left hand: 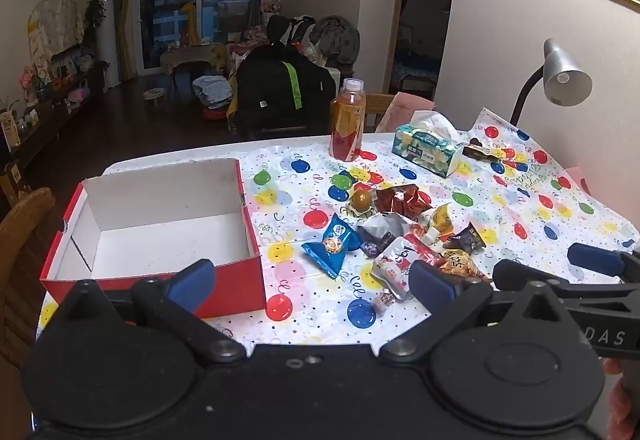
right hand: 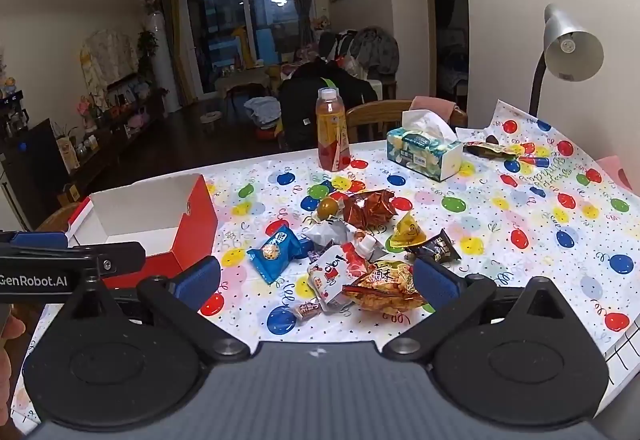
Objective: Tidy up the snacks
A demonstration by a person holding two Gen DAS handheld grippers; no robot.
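A red cardboard box [left hand: 160, 280] with a white, empty inside stands open at the table's left; the right wrist view shows the box [right hand: 192, 228] too. Right of it lies a pile of snacks: a blue packet [left hand: 332, 248], a white and red pouch [left hand: 394, 266], a shiny red-brown wrapper [left hand: 402, 200], a yellow packet [left hand: 440, 222]. In the right wrist view I see the blue packet [right hand: 276, 250], the white pouch [right hand: 332, 272] and an orange crisp bag [right hand: 384, 288]. My left gripper [left hand: 312, 282] hovers open near the table's front edge. My right gripper [right hand: 316, 280] is open above the pile.
An orange drink bottle [left hand: 347, 120] stands at the back, a tissue box [left hand: 428, 148] to its right, then a small dark snack [left hand: 478, 152]. A grey desk lamp [left hand: 560, 76] leans over the right edge. A balloon-print cloth [left hand: 540, 200] covers the table. Wooden chairs stand around.
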